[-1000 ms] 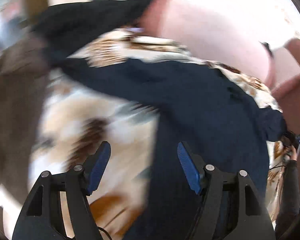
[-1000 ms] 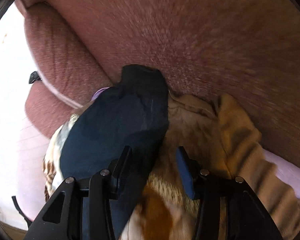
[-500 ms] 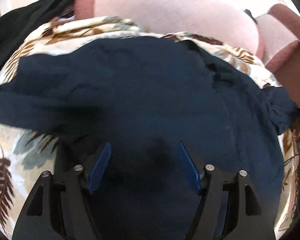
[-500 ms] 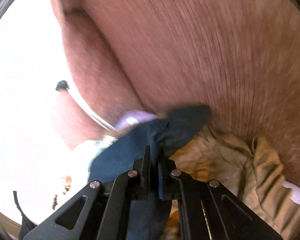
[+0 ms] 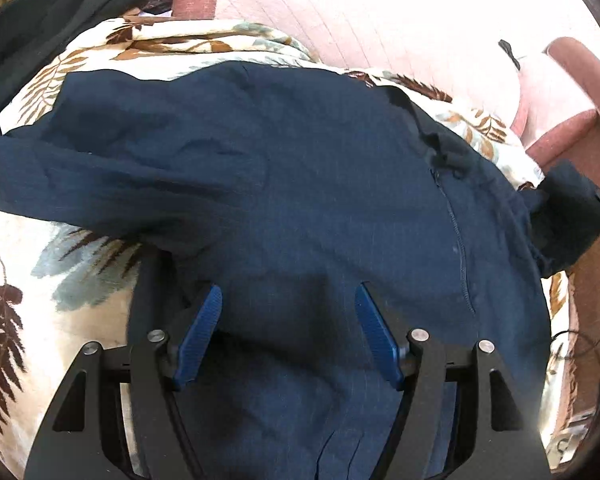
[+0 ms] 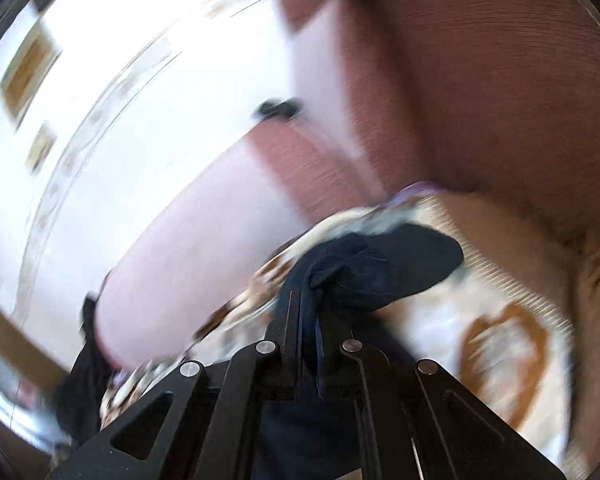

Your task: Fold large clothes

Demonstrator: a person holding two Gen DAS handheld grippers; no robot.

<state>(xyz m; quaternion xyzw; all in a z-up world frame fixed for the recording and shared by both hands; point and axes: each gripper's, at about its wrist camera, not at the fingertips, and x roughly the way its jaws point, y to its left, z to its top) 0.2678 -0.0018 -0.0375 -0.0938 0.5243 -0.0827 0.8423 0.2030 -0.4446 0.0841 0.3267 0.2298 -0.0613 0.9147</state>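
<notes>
A navy blue garment lies spread over a cream blanket with a brown leaf print. My left gripper hovers just above the garment's middle with its blue pads wide apart; nothing is pinched between them. In the right wrist view my right gripper is shut on a bunched corner of the navy garment, lifted off the blanket. That same raised corner shows at the far right of the left wrist view. The right wrist picture is smeared by motion.
A reddish-brown sofa back and a pink cushion stand behind the blanket. A black cloth lies at the blanket's far left end. A tan cloth sits by the sofa back. Bright floor or wall lies beyond.
My right gripper closed on the garment's corner and swung it up and away from the sofa back. My left gripper dropped closer over the garment's middle and stayed open.
</notes>
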